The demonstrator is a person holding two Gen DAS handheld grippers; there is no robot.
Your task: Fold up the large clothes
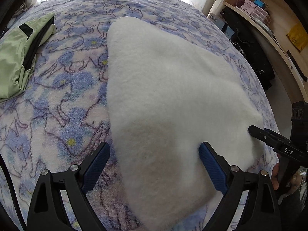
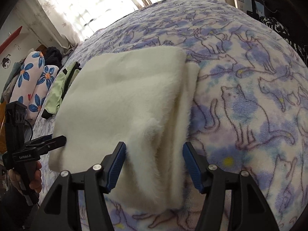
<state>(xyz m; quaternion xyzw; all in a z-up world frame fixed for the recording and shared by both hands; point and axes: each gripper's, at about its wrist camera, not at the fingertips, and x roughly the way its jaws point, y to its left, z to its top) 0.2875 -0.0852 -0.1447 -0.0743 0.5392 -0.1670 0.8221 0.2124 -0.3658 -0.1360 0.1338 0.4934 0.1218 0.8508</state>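
Right wrist: fluffy white folded garment (image 2: 130,100)

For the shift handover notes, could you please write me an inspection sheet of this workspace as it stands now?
Surface: bed under a cat-print blanket.
Job's things: white fleece garment lying folded on the blanket.
Clutter: green jacket beside the fleece; flowered pillows beyond it.
Grippers: left gripper open, astride the fleece's near corner; right gripper open, fleece edge between the pads, not pinched.
Cables: thin black lead by the left gripper's handle.
Surroundings: wooden shelf with boxes; curtained window.
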